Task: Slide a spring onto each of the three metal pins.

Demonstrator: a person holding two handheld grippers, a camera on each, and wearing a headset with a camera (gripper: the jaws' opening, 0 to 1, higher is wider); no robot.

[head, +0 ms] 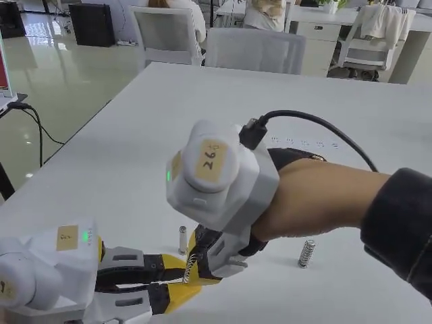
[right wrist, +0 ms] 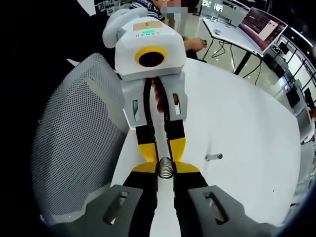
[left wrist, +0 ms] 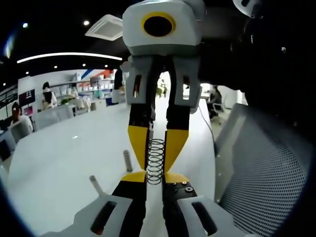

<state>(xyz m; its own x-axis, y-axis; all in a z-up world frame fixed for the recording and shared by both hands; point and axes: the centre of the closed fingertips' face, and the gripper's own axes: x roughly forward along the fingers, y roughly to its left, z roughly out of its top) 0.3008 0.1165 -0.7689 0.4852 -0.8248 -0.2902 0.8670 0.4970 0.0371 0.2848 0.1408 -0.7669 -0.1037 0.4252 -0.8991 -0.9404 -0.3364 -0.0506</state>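
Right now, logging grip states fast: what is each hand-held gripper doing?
Left hand-held gripper: jaws nearly together at one end of the spring; hold cannot be told.
Right hand-held gripper: closed on the spring.

White tabletop [head: 135,135] across mid frame. Glossy pale floor [head: 61,74] upper left, reflecting light. Grey chairs [head: 253,50] along top edge, white desks [head: 324,27] upper right.
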